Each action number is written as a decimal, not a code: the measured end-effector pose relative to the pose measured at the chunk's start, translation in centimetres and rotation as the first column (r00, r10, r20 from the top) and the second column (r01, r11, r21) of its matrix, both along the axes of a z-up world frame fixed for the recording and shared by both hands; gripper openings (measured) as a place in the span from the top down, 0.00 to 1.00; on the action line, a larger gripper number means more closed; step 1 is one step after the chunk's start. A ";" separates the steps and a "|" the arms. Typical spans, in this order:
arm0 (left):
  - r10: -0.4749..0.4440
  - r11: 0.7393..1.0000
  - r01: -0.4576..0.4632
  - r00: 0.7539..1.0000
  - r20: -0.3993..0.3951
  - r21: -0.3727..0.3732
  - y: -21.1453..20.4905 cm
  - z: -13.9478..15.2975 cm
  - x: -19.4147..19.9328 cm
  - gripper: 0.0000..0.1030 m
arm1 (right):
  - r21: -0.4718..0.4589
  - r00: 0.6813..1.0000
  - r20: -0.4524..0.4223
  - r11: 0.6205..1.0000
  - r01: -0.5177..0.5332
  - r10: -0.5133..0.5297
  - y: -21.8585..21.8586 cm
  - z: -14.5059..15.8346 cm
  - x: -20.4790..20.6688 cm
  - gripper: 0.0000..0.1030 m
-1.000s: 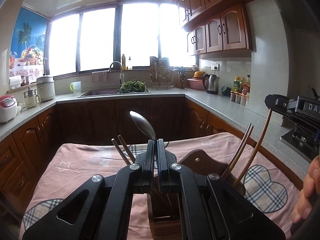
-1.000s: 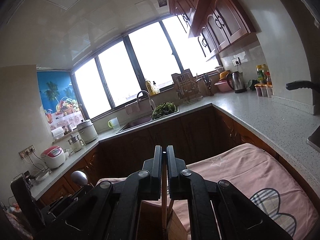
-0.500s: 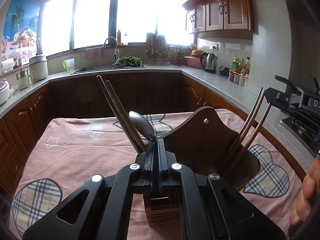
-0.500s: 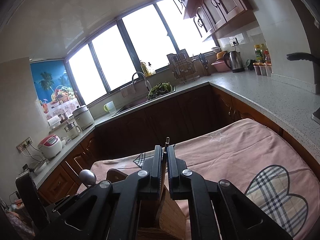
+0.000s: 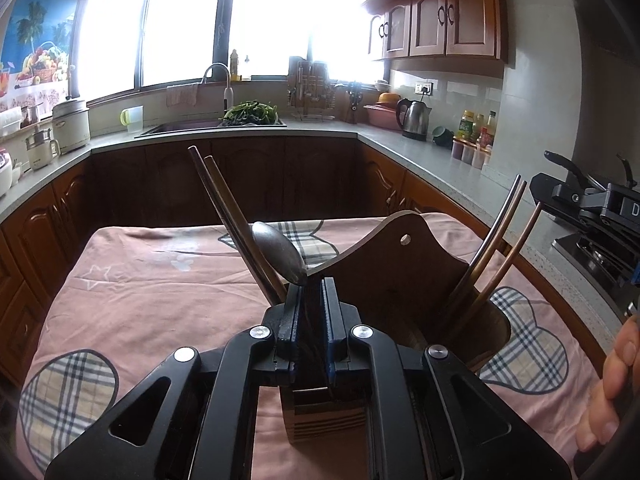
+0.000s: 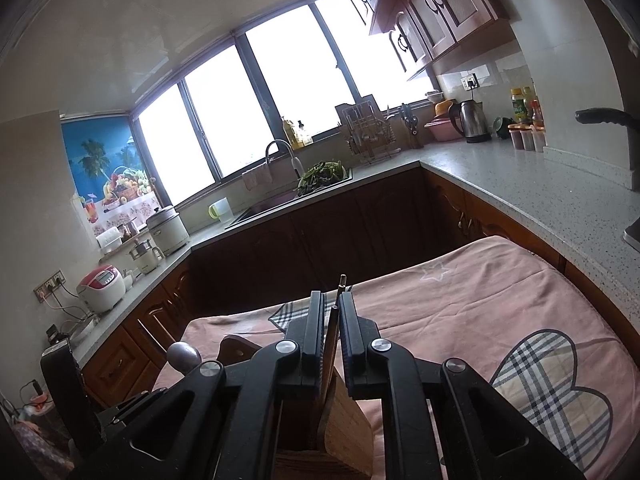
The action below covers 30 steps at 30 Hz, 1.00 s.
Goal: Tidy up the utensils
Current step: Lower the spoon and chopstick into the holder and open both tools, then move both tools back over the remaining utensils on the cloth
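My left gripper (image 5: 311, 286) is shut on a metal spoon (image 5: 278, 252), bowl up, with its handle running down into the wooden utensil holder (image 5: 400, 264) on the pink cloth. Two chopsticks (image 5: 232, 224) lean left out of the holder and two more (image 5: 496, 240) lean right. My right gripper (image 6: 331, 310) stands over the holder (image 6: 344, 428) with its jaws slightly apart around a pair of chopsticks (image 6: 336, 320). The spoon's bowl (image 6: 184, 356) shows at lower left in the right wrist view.
The table wears a pink cloth (image 5: 152, 288) with plaid hearts. Kitchen counters (image 5: 440, 160) ring it, with a sink (image 5: 200, 126), kettle (image 5: 414, 122) and bottles. The right gripper's body (image 5: 592, 200) and a hand (image 5: 612, 376) sit at the right.
Both grippers have come down toward the holder. The spoon has sunk deeper into it. The right gripper's jaws have parted a little around the chopsticks.
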<state>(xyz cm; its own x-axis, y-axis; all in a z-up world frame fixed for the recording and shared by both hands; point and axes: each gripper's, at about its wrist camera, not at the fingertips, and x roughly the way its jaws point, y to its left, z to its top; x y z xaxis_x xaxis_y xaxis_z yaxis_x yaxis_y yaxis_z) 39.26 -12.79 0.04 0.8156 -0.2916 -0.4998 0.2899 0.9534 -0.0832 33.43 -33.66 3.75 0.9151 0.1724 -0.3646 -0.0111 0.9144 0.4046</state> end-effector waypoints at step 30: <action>0.032 0.992 -0.036 0.999 -0.029 -0.124 5.8 2.1 -10.8 0.16 | 0.066 1.000 0.012 0.998 -0.008 0.007 -1.5 0.3 -11.5 0.20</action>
<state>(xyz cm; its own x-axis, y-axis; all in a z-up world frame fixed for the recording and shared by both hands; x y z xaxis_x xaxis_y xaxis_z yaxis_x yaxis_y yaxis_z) 28.45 -6.96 2.10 0.8128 -0.3251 -0.4833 0.2536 0.9445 -0.2087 21.90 -35.20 4.00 0.9179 0.2025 -0.3413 -0.0227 0.8854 0.4642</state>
